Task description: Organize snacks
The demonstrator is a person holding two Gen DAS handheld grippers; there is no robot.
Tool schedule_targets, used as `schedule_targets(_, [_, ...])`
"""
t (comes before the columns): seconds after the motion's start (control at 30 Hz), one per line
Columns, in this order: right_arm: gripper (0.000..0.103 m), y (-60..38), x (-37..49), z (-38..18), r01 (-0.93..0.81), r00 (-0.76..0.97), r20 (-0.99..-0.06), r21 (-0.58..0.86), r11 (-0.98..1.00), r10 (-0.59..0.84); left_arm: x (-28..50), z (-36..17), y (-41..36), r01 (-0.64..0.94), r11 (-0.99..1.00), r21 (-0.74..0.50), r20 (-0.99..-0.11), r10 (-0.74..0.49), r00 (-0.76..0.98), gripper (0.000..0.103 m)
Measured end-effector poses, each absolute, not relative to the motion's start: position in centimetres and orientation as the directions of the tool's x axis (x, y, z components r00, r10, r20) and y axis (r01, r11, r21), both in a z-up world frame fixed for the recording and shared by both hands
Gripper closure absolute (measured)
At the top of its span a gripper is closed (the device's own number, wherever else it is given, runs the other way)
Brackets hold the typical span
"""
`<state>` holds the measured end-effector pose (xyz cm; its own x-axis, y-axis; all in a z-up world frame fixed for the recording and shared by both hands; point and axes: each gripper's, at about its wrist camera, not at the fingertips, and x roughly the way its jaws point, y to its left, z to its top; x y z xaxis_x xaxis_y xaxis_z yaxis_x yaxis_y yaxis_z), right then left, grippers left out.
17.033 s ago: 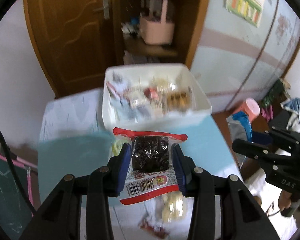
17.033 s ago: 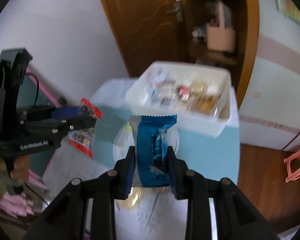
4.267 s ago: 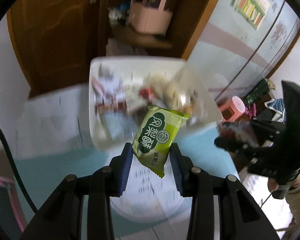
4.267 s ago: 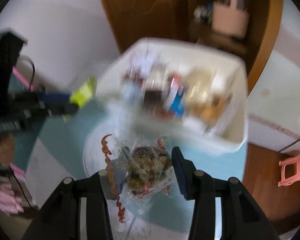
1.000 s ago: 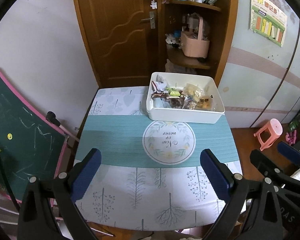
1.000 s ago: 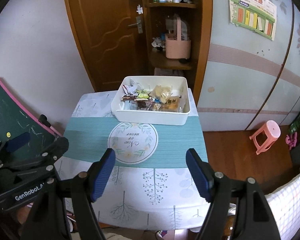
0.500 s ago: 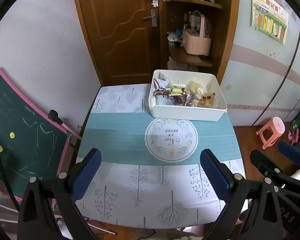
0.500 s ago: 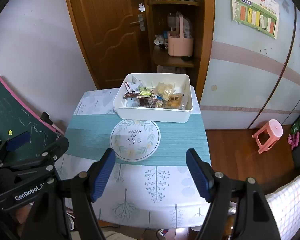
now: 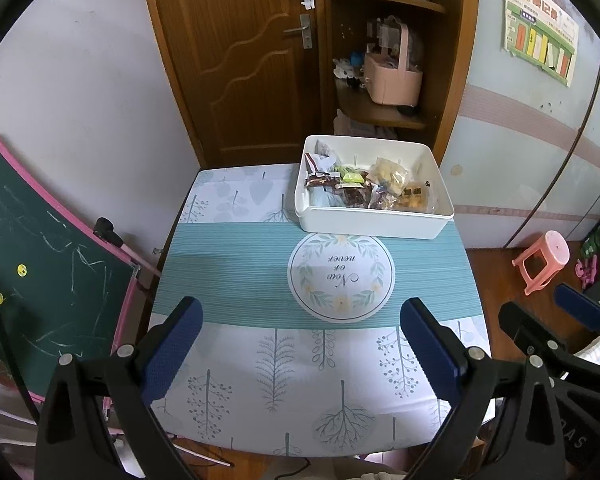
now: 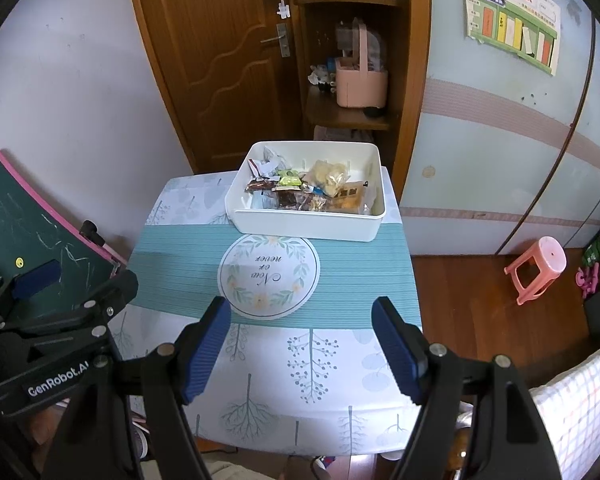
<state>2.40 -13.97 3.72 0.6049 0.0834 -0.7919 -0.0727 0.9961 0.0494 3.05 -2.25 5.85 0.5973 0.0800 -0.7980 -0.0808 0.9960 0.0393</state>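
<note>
A white plastic bin [image 9: 380, 224] [image 10: 308, 224] stands at the far side of the table and holds several wrapped snacks [image 9: 364, 188] [image 10: 304, 188]. My left gripper [image 9: 302, 320] is open and empty, held high above the near table edge. My right gripper [image 10: 300, 324] is open and empty too, also high over the near edge. Each gripper shows at the side of the other's view: the right one at the right edge [image 9: 572, 316], the left one at the left edge [image 10: 60, 304].
The table wears a teal and white cloth [image 9: 236, 276] with a round printed mat [image 9: 341, 278] [image 10: 269, 276] in front of the bin. A green chalkboard [image 9: 32, 248] leans at the left. A pink stool [image 9: 542, 260] stands at the right. A wooden door and shelf are behind.
Both grippers have stayed open and empty. Both views have shifted slightly, with the table and bin sitting a little lower and nearer in frame.
</note>
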Motion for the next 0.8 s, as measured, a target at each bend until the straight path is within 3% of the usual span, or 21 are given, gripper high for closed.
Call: schedule_targets(0.8, [0.029, -13.29, 2.13, 3.11, -0.064, 0.597, -0.798, 0.054, 0.996, 0.082, 3.11, 5.22, -1.60, -0.074, 0.997, 0.037, -0.806, 0.073, 0.588, 0.004])
